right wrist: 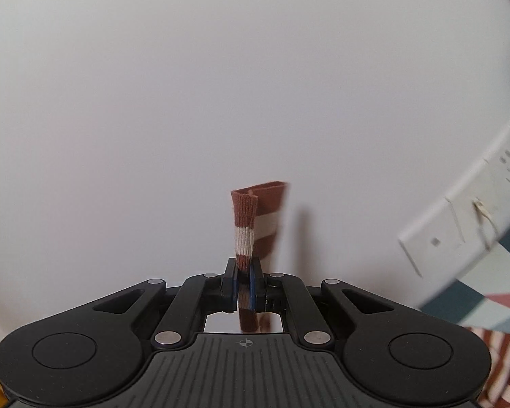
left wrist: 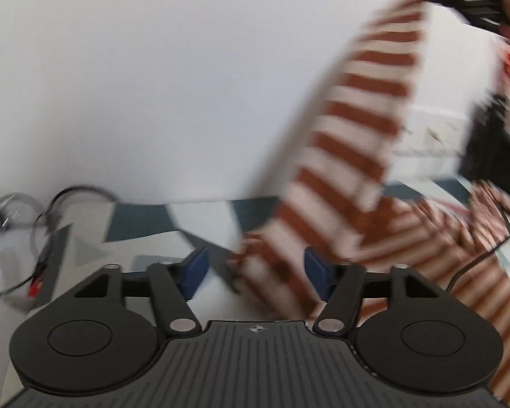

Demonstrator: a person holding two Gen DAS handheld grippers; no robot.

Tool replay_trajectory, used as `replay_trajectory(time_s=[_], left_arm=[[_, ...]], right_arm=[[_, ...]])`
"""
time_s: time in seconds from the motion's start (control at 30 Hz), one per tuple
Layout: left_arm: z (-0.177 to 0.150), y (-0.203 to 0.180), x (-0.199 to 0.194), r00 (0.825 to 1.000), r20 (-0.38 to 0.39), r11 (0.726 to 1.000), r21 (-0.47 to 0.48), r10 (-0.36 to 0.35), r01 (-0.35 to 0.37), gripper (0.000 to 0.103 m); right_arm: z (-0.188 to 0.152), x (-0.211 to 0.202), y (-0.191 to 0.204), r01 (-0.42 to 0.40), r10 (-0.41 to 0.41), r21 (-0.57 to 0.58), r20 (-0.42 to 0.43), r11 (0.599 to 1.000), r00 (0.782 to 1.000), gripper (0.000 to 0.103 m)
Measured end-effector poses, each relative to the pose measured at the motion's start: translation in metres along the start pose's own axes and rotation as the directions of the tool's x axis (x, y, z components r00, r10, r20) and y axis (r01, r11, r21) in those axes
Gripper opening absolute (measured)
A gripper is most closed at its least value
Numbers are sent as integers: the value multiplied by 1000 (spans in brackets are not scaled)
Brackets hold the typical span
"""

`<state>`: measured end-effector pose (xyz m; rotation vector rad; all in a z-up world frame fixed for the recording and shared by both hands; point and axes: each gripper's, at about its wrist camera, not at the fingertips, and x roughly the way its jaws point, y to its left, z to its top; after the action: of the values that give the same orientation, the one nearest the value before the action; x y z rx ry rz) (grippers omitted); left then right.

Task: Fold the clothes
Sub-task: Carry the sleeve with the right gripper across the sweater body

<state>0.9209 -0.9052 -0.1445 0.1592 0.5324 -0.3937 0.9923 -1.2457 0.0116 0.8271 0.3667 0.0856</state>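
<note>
A rust-and-white striped garment (left wrist: 353, 129) hangs stretched from the upper right down to the patterned surface, blurred by motion. My left gripper (left wrist: 255, 272) is open, its blue pads (left wrist: 195, 272) wide apart, with a fold of the garment lying between and just beyond them. In the right wrist view my right gripper (right wrist: 243, 282) is shut on a striped edge of the garment (right wrist: 244, 224), which sticks up above the pads against the white wall. More striped cloth (right wrist: 503, 367) shows at the lower right.
A surface with a blue, grey and white geometric pattern (left wrist: 142, 224) lies below. Cables (left wrist: 40, 224) and a red connector sit at the left. A person in black and red (left wrist: 506, 95) stands at the right. A white wall socket plate (right wrist: 465, 210) is mounted at the right.
</note>
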Motion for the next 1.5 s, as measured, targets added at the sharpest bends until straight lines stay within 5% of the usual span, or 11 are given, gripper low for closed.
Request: replay_trajectory(time_s=[0.1,0.27,0.33,0.53,0.63,0.8,0.87,1.1,1.33,1.43,1.5], left_arm=[[-12,-32,14,998,-55,989,146,-31,39,66],[-24,-51,46,992,-127,982,188,30,-6,64],[-24,-45,54,988,-138,985,162,73,-50,46],[-15,-8,42,987,-96,991,-2,131,-132,21],[-13,12,34,981,-82,981,-71,177,-183,21],[-18,29,26,968,-78,965,-94,239,-246,21],[-22,27,22,966,-80,965,-77,244,-250,21],[-42,8,19,970,-149,981,8,193,-194,20],[-48,4,18,971,-156,983,64,181,-173,20],[-50,2,20,968,-178,982,97,177,-162,21],[-49,1,20,966,-188,981,119,177,-157,25]], right_arm=[[-5,-4,-24,54,-53,49,-20,997,998,6],[-1,-18,-50,139,-138,73,-9,988,990,6],[-2,-19,-55,168,-167,71,-20,983,986,6],[-23,22,-65,261,-255,46,-112,964,960,6],[-35,52,-47,171,-157,74,-168,982,973,6],[-30,37,-45,-36,42,123,-44,992,998,5],[-37,27,-77,36,-28,143,-55,989,998,5],[-120,-15,-212,427,-354,256,-287,867,890,5],[-140,-48,-204,426,-372,196,-257,883,892,4],[-142,-42,-211,522,-456,137,-337,842,824,14],[-136,-51,-201,544,-474,127,-357,829,805,33]])
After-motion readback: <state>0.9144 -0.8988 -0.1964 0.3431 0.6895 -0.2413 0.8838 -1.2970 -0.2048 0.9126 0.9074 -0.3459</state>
